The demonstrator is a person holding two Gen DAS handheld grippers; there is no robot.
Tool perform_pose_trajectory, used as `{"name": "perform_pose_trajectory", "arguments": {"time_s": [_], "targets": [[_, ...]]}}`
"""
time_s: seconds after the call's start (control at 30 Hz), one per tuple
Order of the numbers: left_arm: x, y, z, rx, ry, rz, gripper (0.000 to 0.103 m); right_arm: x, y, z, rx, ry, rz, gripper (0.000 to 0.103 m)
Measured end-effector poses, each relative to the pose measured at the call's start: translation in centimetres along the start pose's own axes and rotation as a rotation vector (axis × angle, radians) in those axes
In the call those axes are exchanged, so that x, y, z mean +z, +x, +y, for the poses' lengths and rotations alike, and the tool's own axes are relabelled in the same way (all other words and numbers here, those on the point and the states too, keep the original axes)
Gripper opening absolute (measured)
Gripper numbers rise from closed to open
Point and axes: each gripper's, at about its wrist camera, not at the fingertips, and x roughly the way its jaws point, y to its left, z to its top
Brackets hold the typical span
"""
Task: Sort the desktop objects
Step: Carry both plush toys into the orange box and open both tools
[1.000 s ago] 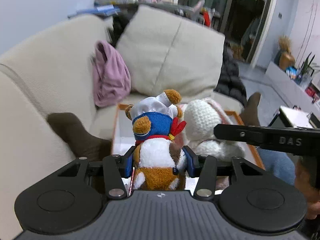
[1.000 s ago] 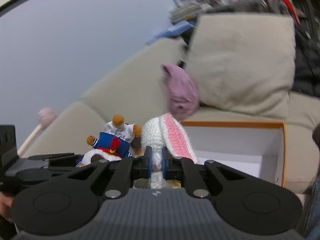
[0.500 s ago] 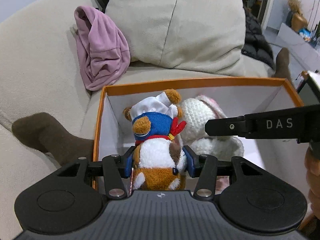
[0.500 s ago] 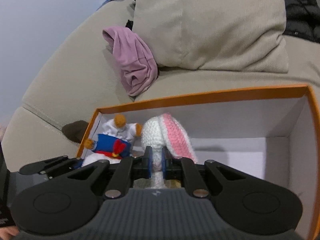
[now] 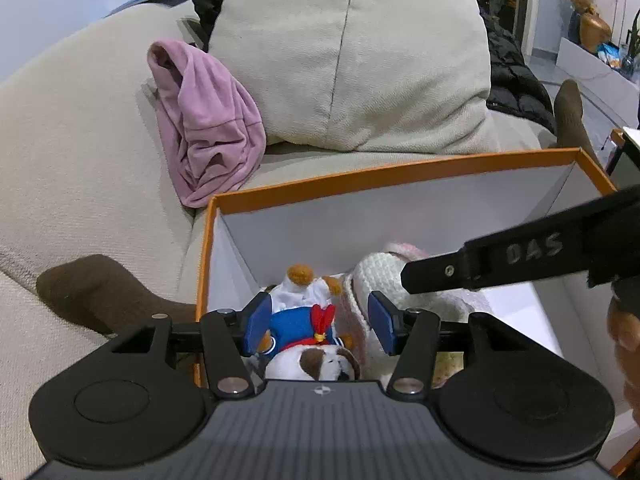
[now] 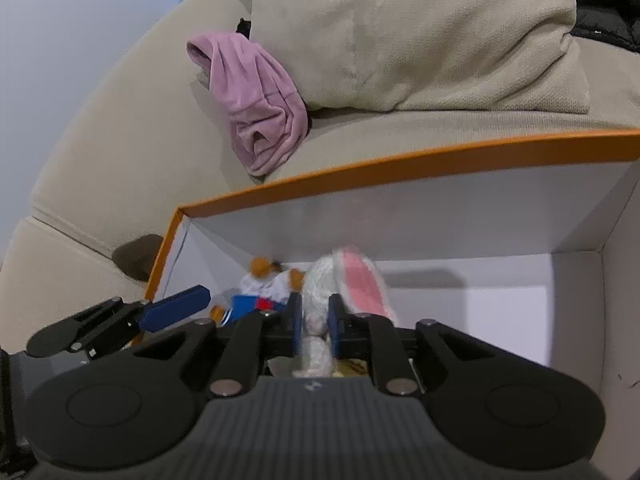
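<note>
Both toys are already down inside the orange-rimmed box, which sits on the beige sofa, and the coming move is judged to be a straight withdrawal upward out of it.

The sailor bear plush is seen tipped over, its head toward the far wall and its long axis running away from the left gripper. That gripper's jaws are opening; the bear is still between the blue pads, but a gap shows on each side, so it is no longer pressed.

The crochet rabbit lies just beside the bear, on its right and touching it, with the pink-lined ear raised toward the back of the box. The right gripper is opening too, with the rabbit's white body between its pads; whether the pads still press it cannot be told for sure, though they are very close.

The rest of the box floor, toward the right wall, is bare white. A pink cloth is draped against the cushion behind the box.
</note>
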Motion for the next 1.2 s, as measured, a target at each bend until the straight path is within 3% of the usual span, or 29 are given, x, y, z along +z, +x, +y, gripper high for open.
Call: {"name": "perform_pose_trajectory", "arguments": {"time_s": [0.1, 0.2, 0.3, 0.5, 0.57, 0.73, 0.8, 1.03, 1.2], "targets": [[-0.2, -1.8, 0.3, -0.014, -0.016, -0.050, 0.062, -0.1, -1.6, 0.3, 0.014, -0.045, -0.019, 0.045], [-0.6, -4.1, 0.8, -0.022, -0.032, -0.082, 0.063, -0.6, -2.6, 0.6, -0.051, -0.103, -0.021, 0.055], [-1.2, -4.8, 0.9, -0.019, -0.006, -0.051, 0.076, -0.9, -2.1, 0.3, -0.086, -0.109, 0.036, 0.059], [-2.4, -3.7, -0.2, -0.027, 0.112, 0.034, 0.078, -1.4, -1.8, 1.0, -0.102, -0.168, 0.071, 0.069], [-2.7, -3.8, -0.6, -0.010, 0.151, 0.033, 0.078, -1.5, -1.9, 0.9, -0.100, -0.171, 0.077, 0.069], [-2.9, -6.8, -0.6, 0.035, 0.188, -0.088, 0.085, -1.5, -1.8, 0.6, -0.094, -0.182, 0.111, 0.069], [-2.9, -7.1, -0.3, 0.064, 0.198, -0.095, 0.086, -1.7, -1.5, 0.8, -0.095, -0.197, 0.134, 0.069], [-4.0, -4.1, 0.0, 0.052, 0.226, 0.028, 0.086, -2.2, -0.5, 1.4, -0.099, -0.233, 0.177, 0.073], [-4.6, -2.2, -0.1, 0.075, 0.243, 0.093, 0.085, -2.2, -0.1, 1.4, -0.098, -0.230, 0.185, 0.069]]}}
